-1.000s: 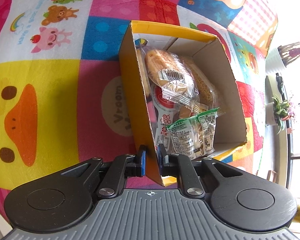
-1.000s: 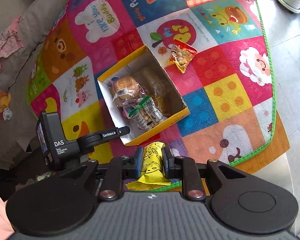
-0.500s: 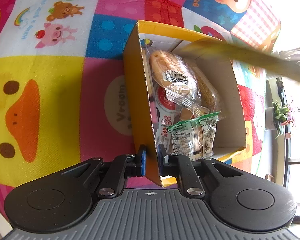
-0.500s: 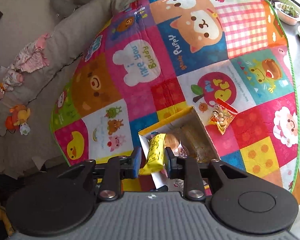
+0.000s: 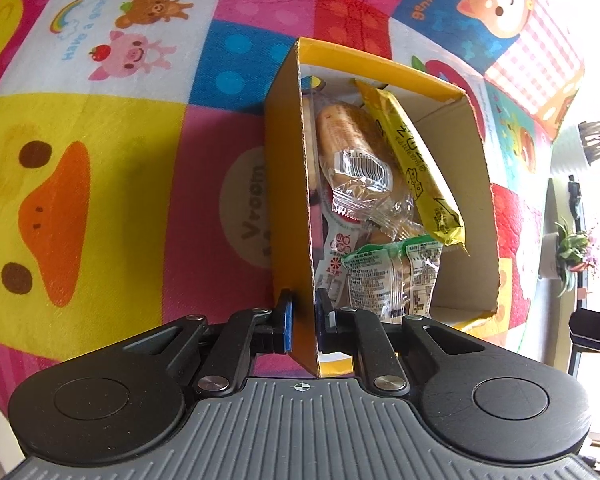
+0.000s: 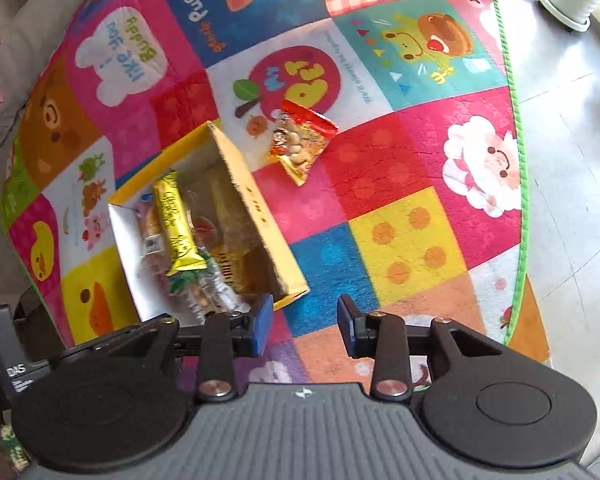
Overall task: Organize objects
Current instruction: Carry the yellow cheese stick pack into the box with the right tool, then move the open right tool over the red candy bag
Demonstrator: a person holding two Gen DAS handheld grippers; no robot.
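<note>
Reading perhaps "Vroom" beside box (image 5: pixel 286 200)

Box left half: stacked wrapped snacks (image 5: pixel 364 200) filled the yellow cardboard box (image 5: pixel 288 184).
Box right half: bare floor lay open.
Mat right of box: only an orange nut packet (image 6: pixel 300 144).

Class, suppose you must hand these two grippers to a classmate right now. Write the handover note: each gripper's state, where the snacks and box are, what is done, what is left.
Left gripper: shut on the near wall of the yellow box, steadying it on the play mat.
Right gripper: open, empty, above the mat near the box's corner.
Done: the yellow snack bar lies in the box on top of the bread packet and green-edged biscuit packet.
Left: the red peanut packet lies on the mat just outside the box's far side. Probably pick it up with the right gripper and drop it in.
</note>
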